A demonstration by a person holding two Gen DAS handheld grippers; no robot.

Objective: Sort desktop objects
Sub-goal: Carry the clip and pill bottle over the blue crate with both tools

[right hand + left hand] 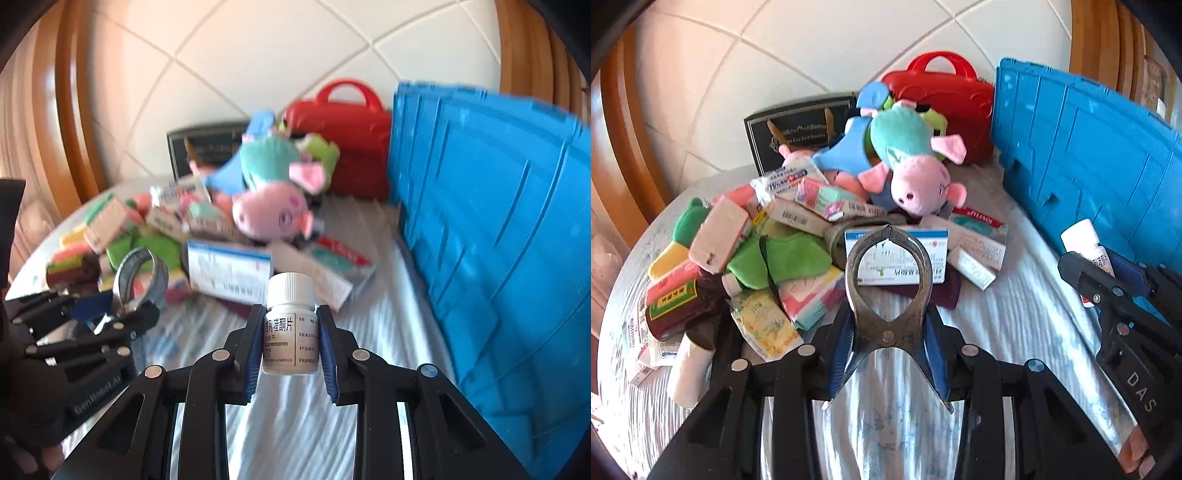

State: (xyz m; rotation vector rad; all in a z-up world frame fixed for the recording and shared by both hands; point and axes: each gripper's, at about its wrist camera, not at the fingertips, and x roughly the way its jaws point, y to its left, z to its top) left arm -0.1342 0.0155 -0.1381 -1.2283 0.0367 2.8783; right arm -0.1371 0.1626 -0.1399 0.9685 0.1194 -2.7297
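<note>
Holding tight matters: the left gripper (889, 338) is squeezing metal tongs (888, 280), the right gripper (291, 341) is pinching a white bottle (290, 328), probably pills, beside the blue crate (498, 236).

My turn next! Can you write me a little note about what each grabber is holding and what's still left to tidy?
Left gripper: shut on a metal tong tool, lifted off the table.
Right gripper: shut on a white pill bottle, also lifted.
Blue crate: stands at the right.
Done: both things picked, neither put away yet.
Left: the pile of medicine boxes, tissue packs, cloths and plush pig still on the table.
</note>
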